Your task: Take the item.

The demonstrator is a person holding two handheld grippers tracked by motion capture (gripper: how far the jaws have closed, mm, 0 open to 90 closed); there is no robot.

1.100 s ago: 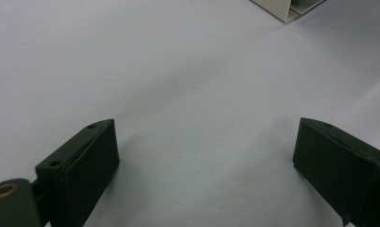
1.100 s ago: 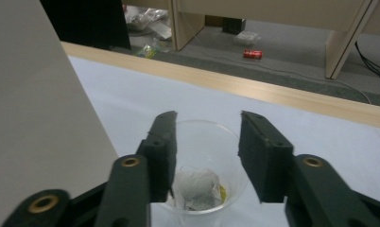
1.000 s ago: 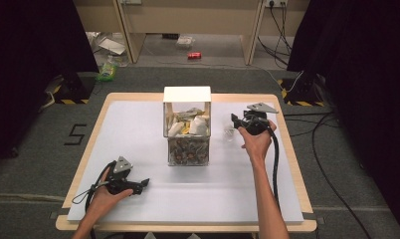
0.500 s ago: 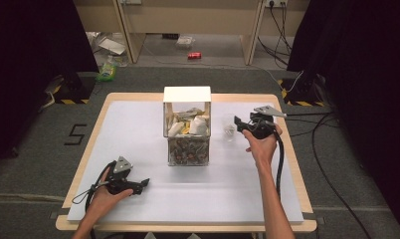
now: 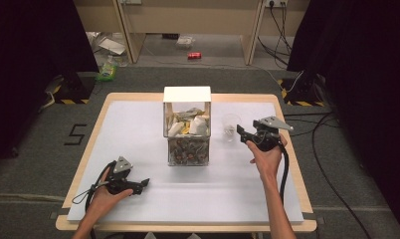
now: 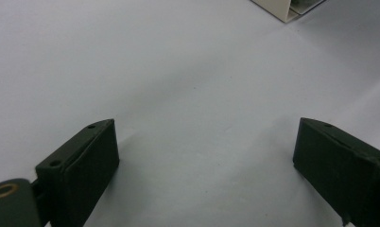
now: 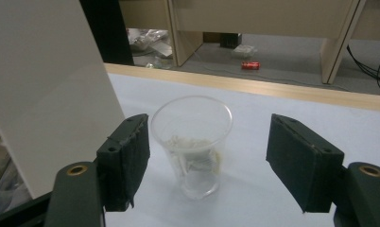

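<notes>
Drawing back from the cup [image 7: 192, 142], the right gripper [image 7: 207, 161] has jaws apart, like the left gripper [image 6: 204, 165].

Two grippers: the left gripper [image 5: 141, 184] and the right gripper [image 5: 241, 134]. One clear plastic cup [image 7: 193, 142] stands just ahead of the right gripper's spread jaws. One white-topped clear box [image 5: 187, 127] stands beyond the cup, well apart from the left gripper.

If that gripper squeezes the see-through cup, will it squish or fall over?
The clear cup looks like thin plastic, so a hard squeeze would probably dent it. It seems light, with only a few pale bits at the bottom, so a bump might tip it. It is narrower at the base, which adds to that. The right gripper is open around it.
</notes>
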